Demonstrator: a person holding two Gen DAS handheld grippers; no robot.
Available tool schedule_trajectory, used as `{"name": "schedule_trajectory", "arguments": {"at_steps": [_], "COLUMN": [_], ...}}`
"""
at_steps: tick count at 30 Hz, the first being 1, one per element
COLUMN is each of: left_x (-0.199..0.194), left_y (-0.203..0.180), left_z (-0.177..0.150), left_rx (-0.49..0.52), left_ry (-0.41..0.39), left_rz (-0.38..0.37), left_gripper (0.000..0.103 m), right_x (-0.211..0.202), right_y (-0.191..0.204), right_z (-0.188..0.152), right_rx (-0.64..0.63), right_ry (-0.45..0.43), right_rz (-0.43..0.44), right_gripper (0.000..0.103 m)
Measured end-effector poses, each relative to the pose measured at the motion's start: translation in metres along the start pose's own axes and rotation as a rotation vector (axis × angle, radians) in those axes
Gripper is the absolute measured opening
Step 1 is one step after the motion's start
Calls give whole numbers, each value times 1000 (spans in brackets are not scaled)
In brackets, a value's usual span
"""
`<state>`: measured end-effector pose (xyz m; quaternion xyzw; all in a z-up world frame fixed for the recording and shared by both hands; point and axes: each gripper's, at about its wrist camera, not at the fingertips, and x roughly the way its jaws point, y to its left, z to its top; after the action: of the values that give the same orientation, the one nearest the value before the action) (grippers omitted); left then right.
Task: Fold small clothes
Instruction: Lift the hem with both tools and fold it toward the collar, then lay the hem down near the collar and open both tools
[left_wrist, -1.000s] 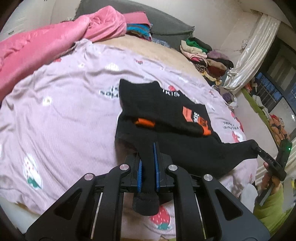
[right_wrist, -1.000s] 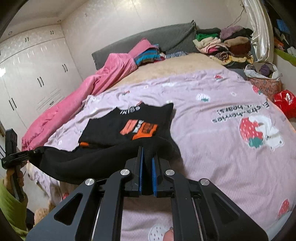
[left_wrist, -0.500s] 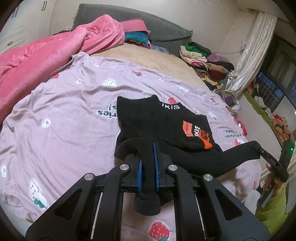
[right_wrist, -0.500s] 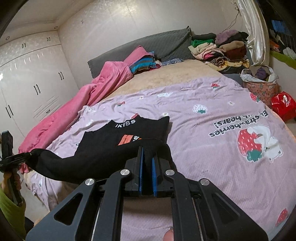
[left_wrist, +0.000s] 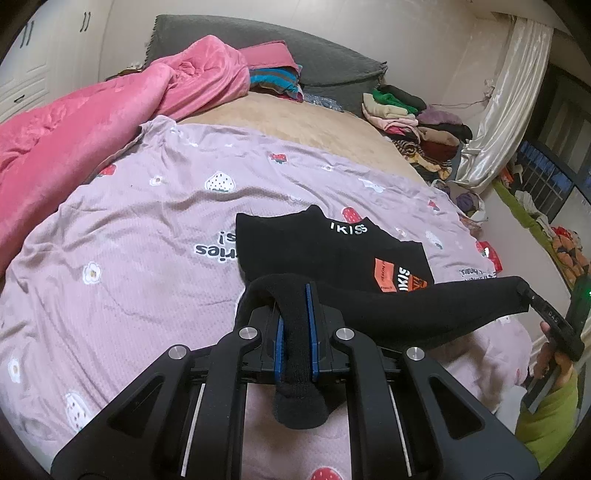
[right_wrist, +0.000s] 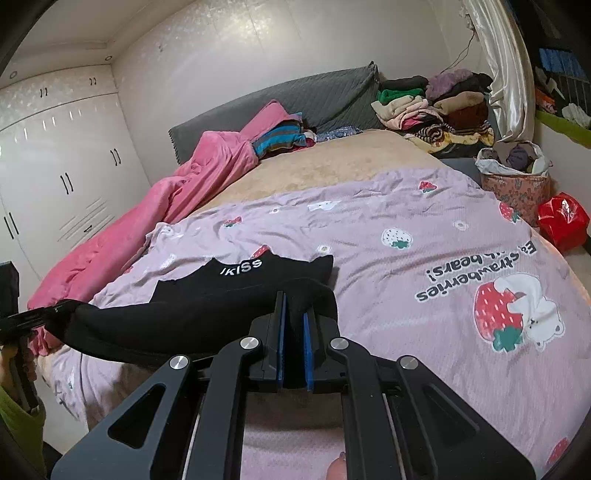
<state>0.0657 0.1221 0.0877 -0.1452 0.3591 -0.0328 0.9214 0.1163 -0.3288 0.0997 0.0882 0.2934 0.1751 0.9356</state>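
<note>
A small black garment (left_wrist: 332, 251) with white "IKISS" lettering and an orange patch lies on the lilac strawberry bedsheet (left_wrist: 129, 240). Its near edge is lifted off the bed and stretched between my two grippers. My left gripper (left_wrist: 295, 295) is shut on one corner of the black fabric, and a tail of cloth hangs through the jaws. My right gripper (right_wrist: 293, 306) is shut on the other corner. The far half of the garment (right_wrist: 240, 273) rests flat on the sheet. The right gripper also shows in the left wrist view (left_wrist: 532, 299).
A pink blanket (left_wrist: 92, 110) is heaped along the left of the bed. Stacks of folded clothes (left_wrist: 406, 110) sit by the grey headboard (right_wrist: 295, 107). A basket of clothes (right_wrist: 517, 177) and a red bag (right_wrist: 561, 218) stand beside the bed. White wardrobes (right_wrist: 55, 166) line the wall.
Both grippers have risen and moved forward over the bed, carrying the held edge of the black garment over its flat half. The orange patch is now partly covered.
</note>
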Motion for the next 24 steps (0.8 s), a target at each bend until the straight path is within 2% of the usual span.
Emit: {"name": "schedule_trajectory", "arguments": {"at_steps": [14, 24], "left_x": [21, 49], "left_y": [6, 9], "left_z": [23, 33], "left_rx": [10, 23], "left_ry": [-2, 17], "left_rz": [27, 64], "left_gripper": [4, 4], "right_x": [24, 59], "right_y": [-2, -7], "right_z": [17, 27], "right_rx": [-9, -19], "right_ry": [-9, 19], "right_rz": [-28, -54], "right_gripper": [7, 7]}}
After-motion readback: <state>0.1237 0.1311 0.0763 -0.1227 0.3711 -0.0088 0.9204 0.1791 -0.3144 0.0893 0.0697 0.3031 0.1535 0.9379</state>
